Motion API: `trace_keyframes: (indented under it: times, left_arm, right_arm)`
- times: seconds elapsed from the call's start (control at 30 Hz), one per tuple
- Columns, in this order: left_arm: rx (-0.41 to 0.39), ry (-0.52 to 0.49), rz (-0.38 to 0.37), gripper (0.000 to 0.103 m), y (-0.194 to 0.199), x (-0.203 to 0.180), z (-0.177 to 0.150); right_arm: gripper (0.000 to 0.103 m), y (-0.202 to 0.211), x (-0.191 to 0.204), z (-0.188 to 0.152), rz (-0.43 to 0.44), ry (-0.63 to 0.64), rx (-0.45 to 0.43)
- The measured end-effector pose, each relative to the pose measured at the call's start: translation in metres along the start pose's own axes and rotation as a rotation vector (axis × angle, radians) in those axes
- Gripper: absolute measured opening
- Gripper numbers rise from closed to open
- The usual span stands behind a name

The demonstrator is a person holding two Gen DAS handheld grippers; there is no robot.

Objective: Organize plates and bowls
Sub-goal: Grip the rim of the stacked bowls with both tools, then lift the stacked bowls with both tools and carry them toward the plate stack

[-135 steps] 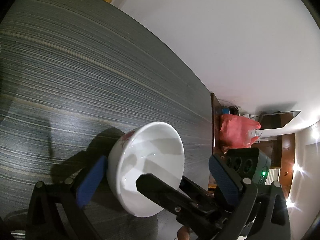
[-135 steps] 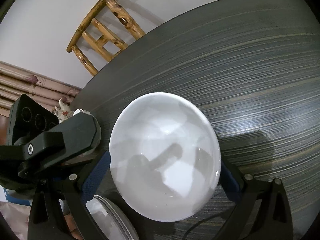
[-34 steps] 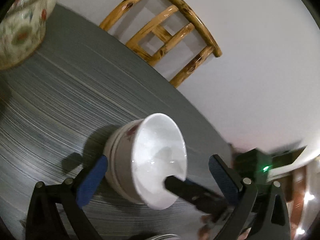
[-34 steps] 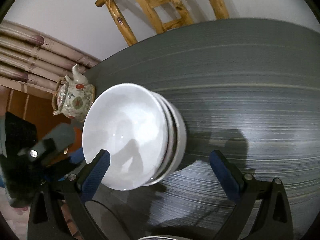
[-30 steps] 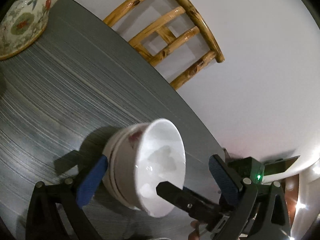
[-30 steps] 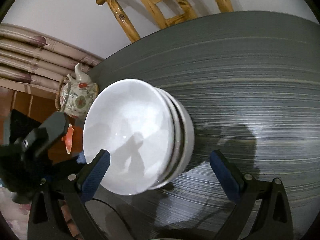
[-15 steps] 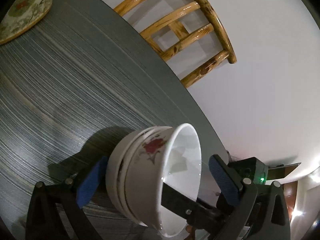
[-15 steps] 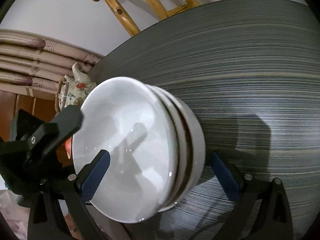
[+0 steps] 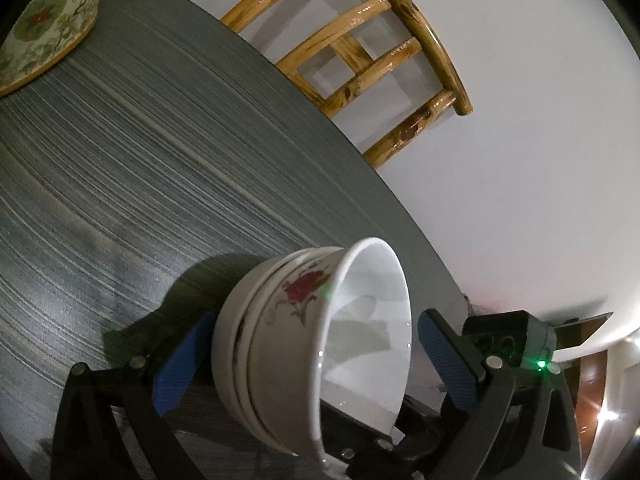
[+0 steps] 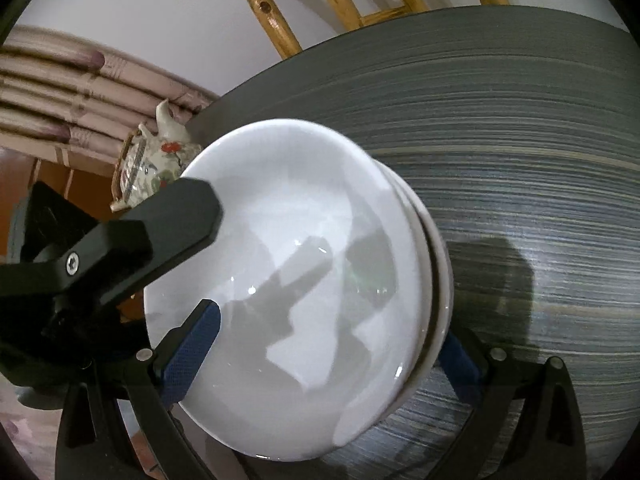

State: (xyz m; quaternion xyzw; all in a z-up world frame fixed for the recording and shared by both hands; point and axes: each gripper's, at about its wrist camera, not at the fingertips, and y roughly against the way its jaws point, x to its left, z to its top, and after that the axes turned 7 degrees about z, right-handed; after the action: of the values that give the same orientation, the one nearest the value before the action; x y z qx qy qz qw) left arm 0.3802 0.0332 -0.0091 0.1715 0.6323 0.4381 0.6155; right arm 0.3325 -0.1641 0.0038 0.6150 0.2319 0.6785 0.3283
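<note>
The stack of bowls (image 9: 280, 344) sits between the wide-apart fingers of the left gripper (image 9: 308, 356) and of the right gripper (image 10: 320, 356), near the round table's (image 9: 132, 168) far-right edge. Bare streaked grey top stretches left toward the floral teapot (image 9: 48, 20). The bowls are glossy white, the top one rose-printed.

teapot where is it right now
The teapot sits at the table's far left edge in the right wrist view, just behind the stacked bowls, below the wooden chair.
</note>
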Motion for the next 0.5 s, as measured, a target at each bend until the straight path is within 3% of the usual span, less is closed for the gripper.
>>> trace_keyframes:
  times: [0.5]
  left_arm:
    - [0.052,-0.060,0.017,0.103,-0.005,-0.016,-0.037]
  right_arm:
    - [0.101,0.019,-0.010,-0.028,-0.010,-0.033,-0.003]
